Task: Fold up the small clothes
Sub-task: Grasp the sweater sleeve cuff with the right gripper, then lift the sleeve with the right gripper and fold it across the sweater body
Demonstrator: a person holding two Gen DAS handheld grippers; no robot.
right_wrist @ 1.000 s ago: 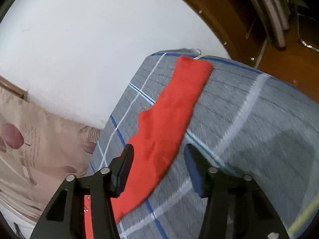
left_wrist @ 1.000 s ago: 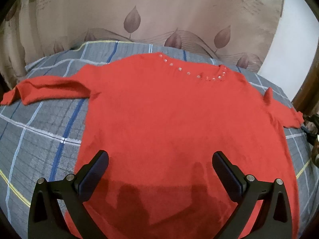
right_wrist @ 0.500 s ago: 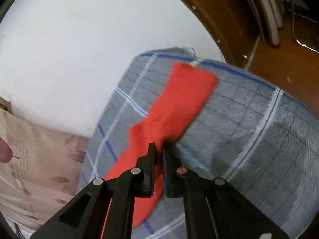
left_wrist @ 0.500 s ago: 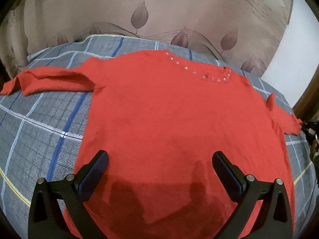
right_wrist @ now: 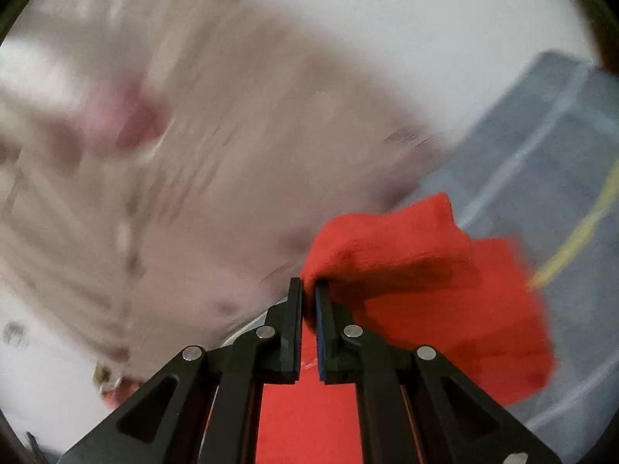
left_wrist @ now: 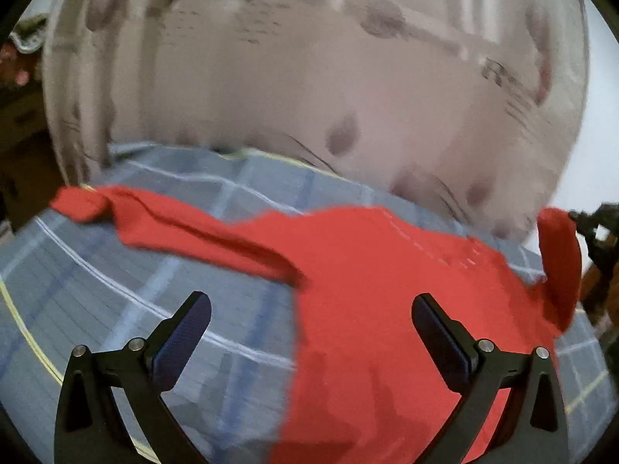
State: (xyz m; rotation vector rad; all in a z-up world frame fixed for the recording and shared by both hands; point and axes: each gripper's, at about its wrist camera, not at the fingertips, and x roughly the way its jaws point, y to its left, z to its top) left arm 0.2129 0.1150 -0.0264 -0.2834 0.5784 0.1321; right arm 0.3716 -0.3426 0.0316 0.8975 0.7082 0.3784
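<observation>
A red sweater (left_wrist: 371,309) lies on a grey plaid bed cover (left_wrist: 116,309). Its left sleeve (left_wrist: 174,228) stretches out flat to the left. My left gripper (left_wrist: 309,321) is open and empty, hovering over the sweater's left edge. My right gripper (right_wrist: 308,294) is shut on the right sleeve (right_wrist: 418,278) and holds it lifted off the bed, with the cuff hanging down. That lifted sleeve also shows at the right of the left wrist view (left_wrist: 561,263), with the right gripper (left_wrist: 597,232) beside it. Both views are blurred.
A beige leaf-patterned fabric (left_wrist: 309,96) stands behind the bed. A white wall (right_wrist: 425,19) is at the right. The bed cover's far corner (right_wrist: 561,135) shows in the right wrist view.
My right gripper has lifted the right sleeve off the bed and swung it toward the sweater's body. My left gripper has moved left toward the left sleeve, still open.
</observation>
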